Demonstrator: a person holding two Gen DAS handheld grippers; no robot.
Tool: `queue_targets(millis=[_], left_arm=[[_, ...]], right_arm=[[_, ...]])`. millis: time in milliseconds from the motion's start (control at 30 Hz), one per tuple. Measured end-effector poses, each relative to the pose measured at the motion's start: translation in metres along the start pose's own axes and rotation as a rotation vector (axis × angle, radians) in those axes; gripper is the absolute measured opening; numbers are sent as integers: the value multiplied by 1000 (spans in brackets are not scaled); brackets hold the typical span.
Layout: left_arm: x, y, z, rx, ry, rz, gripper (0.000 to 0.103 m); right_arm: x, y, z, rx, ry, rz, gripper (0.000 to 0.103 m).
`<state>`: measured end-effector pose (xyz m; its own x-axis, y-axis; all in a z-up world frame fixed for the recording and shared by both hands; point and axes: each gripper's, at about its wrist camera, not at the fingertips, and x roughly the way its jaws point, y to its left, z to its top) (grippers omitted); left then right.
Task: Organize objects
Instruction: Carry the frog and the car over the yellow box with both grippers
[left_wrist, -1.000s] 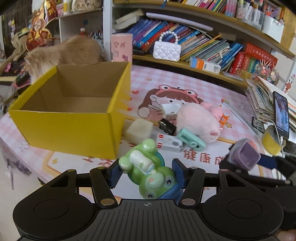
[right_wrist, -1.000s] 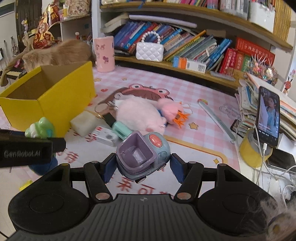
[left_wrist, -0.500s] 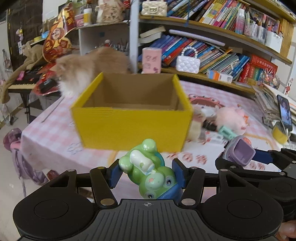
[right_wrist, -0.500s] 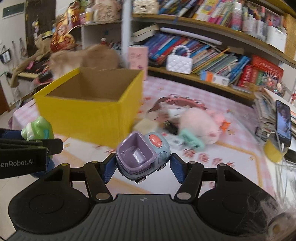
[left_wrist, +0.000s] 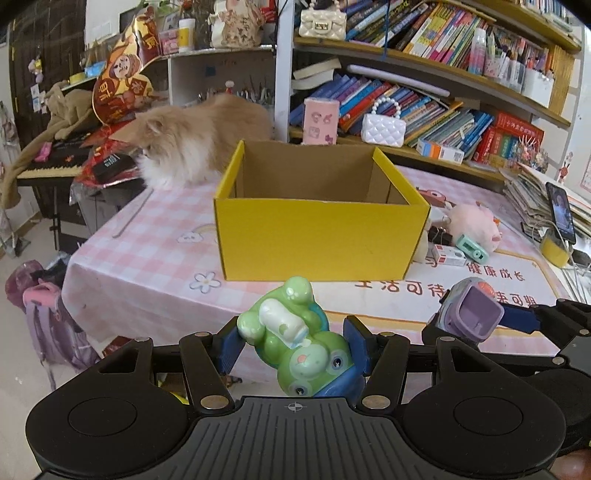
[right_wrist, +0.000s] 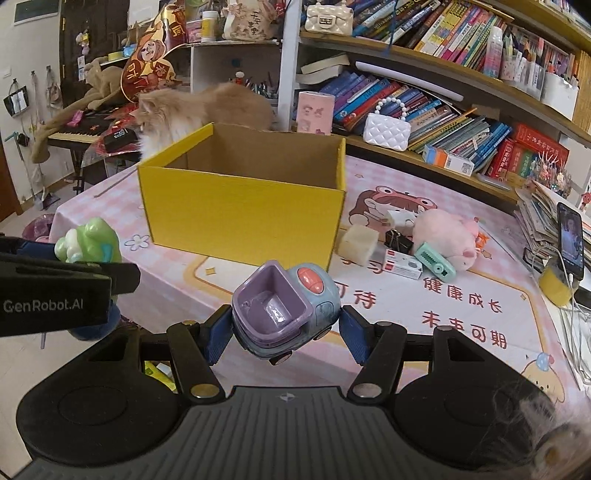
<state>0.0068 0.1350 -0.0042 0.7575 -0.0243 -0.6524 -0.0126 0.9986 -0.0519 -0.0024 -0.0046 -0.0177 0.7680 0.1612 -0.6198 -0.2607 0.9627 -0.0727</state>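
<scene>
My left gripper (left_wrist: 293, 345) is shut on a green frog toy (left_wrist: 295, 339), held in the air in front of the table's near edge. My right gripper (right_wrist: 284, 325) is shut on a purple and blue toy car (right_wrist: 286, 308), also lifted off the table. A yellow cardboard box (left_wrist: 321, 236) stands open and empty ahead of both grippers. From the right wrist view the box (right_wrist: 240, 218) is ahead and slightly left, and the frog (right_wrist: 88, 242) in the left gripper shows at the left edge. The car (left_wrist: 471, 312) shows at the right of the left wrist view.
A fluffy orange cat (left_wrist: 195, 144) stands behind the box at the table's far left. Right of the box lie a pink plush (right_wrist: 443, 236), a beige sponge (right_wrist: 358, 243), a binder clip, a small white box (right_wrist: 402, 264) and a teal toy (right_wrist: 436, 264). A phone (right_wrist: 570, 240) leans on a book stack. Bookshelves line the back.
Both grippers, still holding their toys, have swung left and back from the table, so the yellow box has shifted from the left side of each view toward the middle. The cat has turned its head.
</scene>
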Motion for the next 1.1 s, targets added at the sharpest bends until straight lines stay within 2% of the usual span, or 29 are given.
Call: queue_targets(millis=[300,533,867,1100], left_arm=[[-2,22,2,-16,-23,-24,57],[-1,31,8,-17,-26,-31,57],[3,27,25,-25,-40,-19,57],[16,25,44,-55,-53,16,57]], right_arm=[[-2,19,5,-17,-3,-25,60],[4,18,10,33,27,-28,60],[18,13,30,105,66,26,60],[24,9,55,91,36,87,60]])
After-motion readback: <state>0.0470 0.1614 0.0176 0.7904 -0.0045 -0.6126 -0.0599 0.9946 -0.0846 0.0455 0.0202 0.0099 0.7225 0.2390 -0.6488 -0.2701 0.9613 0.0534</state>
